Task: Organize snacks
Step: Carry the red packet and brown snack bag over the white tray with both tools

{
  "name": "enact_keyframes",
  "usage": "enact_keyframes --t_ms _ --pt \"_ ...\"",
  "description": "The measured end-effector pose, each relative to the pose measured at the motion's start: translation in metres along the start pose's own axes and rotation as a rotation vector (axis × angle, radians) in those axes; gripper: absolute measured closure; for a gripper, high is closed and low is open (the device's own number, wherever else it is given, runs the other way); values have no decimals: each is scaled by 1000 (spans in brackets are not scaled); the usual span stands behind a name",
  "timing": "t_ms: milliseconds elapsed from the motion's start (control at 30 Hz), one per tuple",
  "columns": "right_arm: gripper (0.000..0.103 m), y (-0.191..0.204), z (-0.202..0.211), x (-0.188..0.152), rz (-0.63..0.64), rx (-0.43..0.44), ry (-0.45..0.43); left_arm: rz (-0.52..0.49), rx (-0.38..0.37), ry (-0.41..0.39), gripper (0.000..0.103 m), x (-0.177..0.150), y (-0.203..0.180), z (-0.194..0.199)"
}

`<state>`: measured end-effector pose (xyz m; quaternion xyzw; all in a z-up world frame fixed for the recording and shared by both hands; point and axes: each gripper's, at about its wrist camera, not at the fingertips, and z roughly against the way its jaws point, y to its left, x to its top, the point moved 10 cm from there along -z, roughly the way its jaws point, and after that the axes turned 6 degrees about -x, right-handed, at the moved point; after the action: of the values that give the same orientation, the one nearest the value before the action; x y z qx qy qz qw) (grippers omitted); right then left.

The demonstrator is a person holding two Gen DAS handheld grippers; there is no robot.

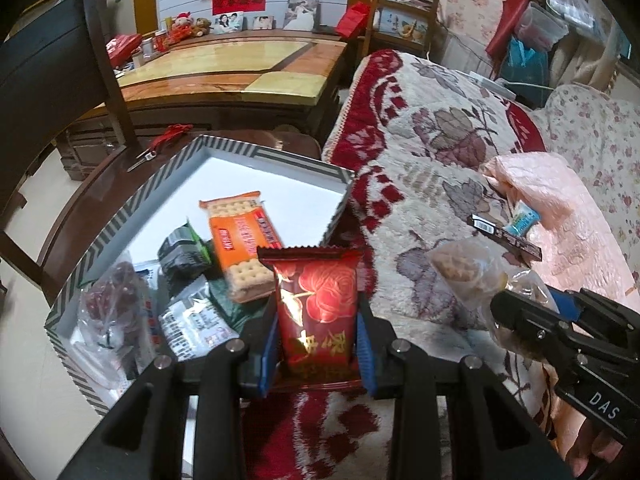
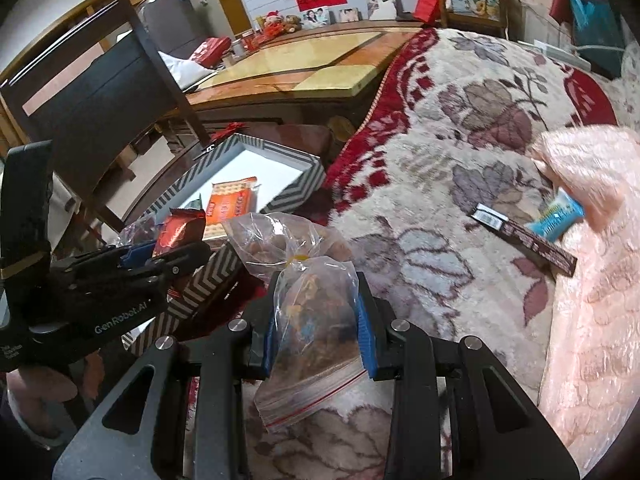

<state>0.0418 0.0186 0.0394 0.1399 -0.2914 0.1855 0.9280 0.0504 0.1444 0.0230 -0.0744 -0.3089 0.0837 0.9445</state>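
While the left gripper (image 1: pixel 318 354) pinches a red rose-print packet (image 1: pixel 316 312) with gold characters, the striped box (image 1: pixel 132 204) sits ahead-left of it. Right gripper (image 2: pixel 320 336), marked "DAS", clamps a clear zip bag (image 2: pixel 312 332); left one reads "GenRobot.AI". Orange cracker pack (image 1: pixel 244 244) lies in the box.

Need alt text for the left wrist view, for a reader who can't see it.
The left tool grips a red rose-printed snack packet upright beside a striped box that holds crackers and other snacks. At right, the right tool holds a clear bag of snacks over a floral blanket.
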Motion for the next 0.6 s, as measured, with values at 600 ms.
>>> enact_keyframes --t_ms 600 --pt "72 58 -20 31 118 28 8 102 64 -32 68 9 66 10"
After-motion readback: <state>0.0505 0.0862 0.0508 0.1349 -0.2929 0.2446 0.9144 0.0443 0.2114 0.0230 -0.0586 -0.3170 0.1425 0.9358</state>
